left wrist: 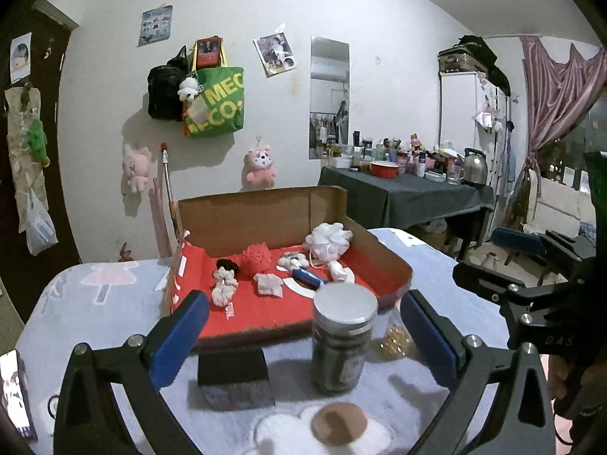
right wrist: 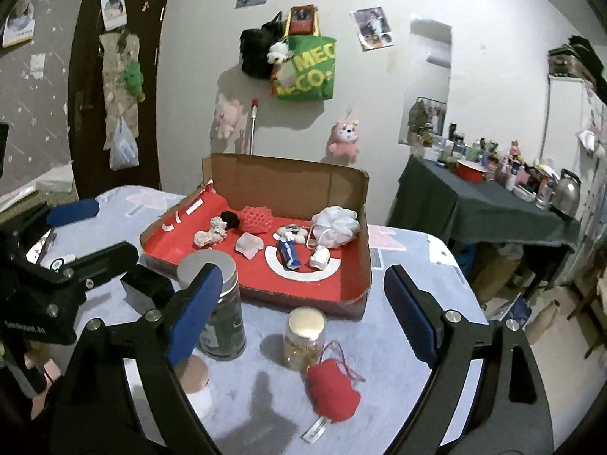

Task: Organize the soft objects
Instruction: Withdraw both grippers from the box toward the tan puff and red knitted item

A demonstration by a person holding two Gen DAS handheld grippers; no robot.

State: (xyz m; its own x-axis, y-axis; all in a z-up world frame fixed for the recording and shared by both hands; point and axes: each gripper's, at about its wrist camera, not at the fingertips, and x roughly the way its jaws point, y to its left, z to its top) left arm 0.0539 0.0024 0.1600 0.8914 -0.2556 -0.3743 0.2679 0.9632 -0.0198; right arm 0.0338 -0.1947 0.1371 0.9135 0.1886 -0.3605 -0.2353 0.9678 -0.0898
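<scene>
Right wrist view showed both grippers, right gripper (right wrist: 303, 303) & left gripper (left wrist: 303, 333), open w/ nothing held, most soft toys already in the red-lined cardboard box (right wrist: 362, 204); next, I'd guess, grab the red knitted pouch (right wrist: 332, 394) on the table.

Green tote bag (left wrist: 216, 104) on wall: partial yellow letters "MEC", "ECO"; other print unreadable.
</scene>
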